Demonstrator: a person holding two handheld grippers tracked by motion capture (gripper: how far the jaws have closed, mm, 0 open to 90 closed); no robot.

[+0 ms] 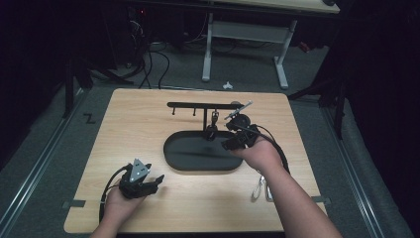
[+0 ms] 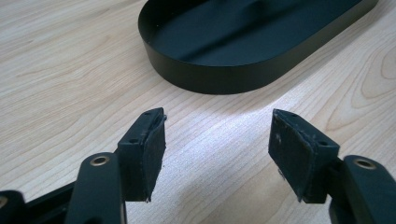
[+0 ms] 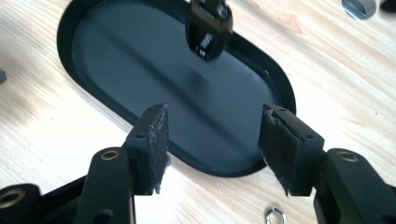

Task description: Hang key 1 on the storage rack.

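- Dark room, cables on the grey floor, and one light wooden surface in the middle carrying everything.
- Landmark is the black oval tray, sitting about centre. A black hook rack stands at its far edge, presumably so hung stuff dangles over the tray.
- A black key fob hangs there, just above the tray's far rim.
- Right gripper is over the tray's right end, jaws spread wide with nothing between them, lined up on the fob. Looks to me like it's going for the fob.
- Left gripper is parked in front of the tray's near-left corner, also wide open and empty, probably just kept out of the way.
- Something silvery, maybe a clip, lies near-right of the tray.
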